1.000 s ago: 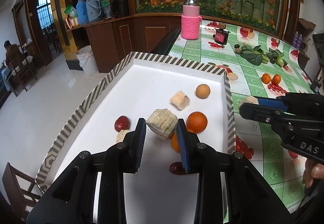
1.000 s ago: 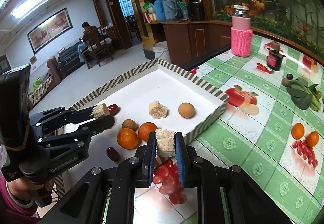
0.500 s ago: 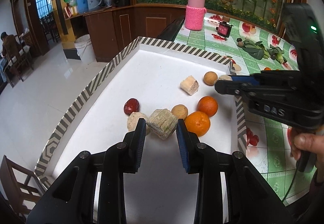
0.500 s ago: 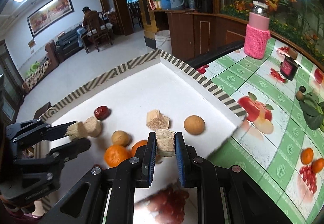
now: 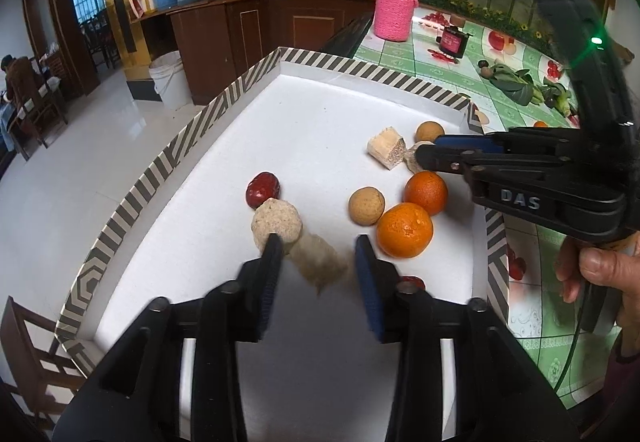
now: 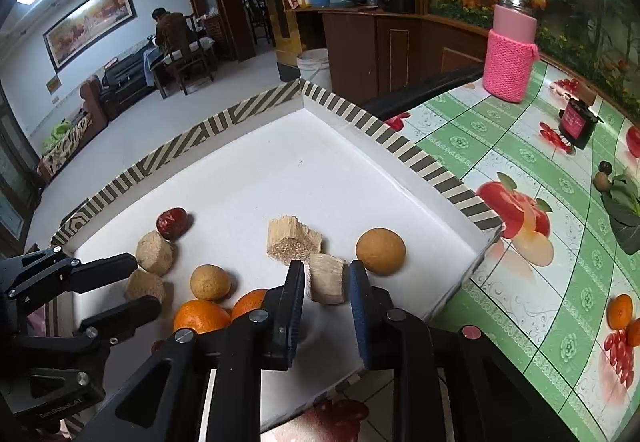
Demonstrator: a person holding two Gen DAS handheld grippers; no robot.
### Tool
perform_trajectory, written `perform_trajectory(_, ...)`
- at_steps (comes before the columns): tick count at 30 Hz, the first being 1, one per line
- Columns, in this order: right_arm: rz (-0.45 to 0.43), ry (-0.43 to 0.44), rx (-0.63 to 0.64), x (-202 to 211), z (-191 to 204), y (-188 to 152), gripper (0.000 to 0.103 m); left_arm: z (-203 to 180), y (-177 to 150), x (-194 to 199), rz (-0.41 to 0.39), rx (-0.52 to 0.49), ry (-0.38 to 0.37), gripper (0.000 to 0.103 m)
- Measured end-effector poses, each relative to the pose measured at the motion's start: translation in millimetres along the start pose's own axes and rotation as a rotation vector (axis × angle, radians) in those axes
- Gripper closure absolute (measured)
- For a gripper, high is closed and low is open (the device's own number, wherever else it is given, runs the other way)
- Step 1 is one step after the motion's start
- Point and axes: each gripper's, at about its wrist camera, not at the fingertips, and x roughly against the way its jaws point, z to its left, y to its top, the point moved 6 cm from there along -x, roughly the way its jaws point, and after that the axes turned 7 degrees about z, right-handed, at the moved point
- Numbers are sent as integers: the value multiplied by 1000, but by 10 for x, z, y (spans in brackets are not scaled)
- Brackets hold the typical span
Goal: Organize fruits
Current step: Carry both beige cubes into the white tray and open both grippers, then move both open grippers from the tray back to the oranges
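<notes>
Now both grippers spread wide where before they gripped, left gripper (image 5: 316, 254) over blurred sugarcane chunk (image 5: 320, 260), right gripper (image 6: 326, 276) around another (image 6: 328, 278) at tray's (image 6: 420, 158) five o'clock, two oranges (image 5: 405, 230), three brown fruits, four chunks.

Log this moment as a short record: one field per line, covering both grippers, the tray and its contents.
left gripper: open, blurred cane piece between the fingers
right gripper: open, cane chunk between the fingers in the tray
tray: white, striped rim, on the green tablecloth
contents: two oranges, red date, round brown fruits, more cane pieces
</notes>
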Motion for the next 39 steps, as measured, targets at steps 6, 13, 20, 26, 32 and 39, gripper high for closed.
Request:
perform_trajectory(6, -71, 34, -29, 278, 19, -43, 82, 4, 31, 62, -21, 18, 14, 49)
perform_trajectory(13, -121, -6, -63, 574, -105, -210, 81, -157, 115, 167, -67, 10, 31, 49)
perform_trajectory(20, -152, -67, -122, 893, -396, -495, 81, -584, 242, 262, -110, -46, -6, 49)
perform_trajectory(26, -169, -118, -201, 1133, -752, -800, 81, -1051, 320, 284, -125, -107, -50, 49)
perform_trajectory(32, -174, -169, -281, 1327, -1117, -1112, 80, -1496, 380, 242, -126, -165, -82, 49)
perform_trajectory(39, -178, -216, -375, 1491, -1531, -1412, 77, -1929, 392, 129, -107, -224, -107, 49)
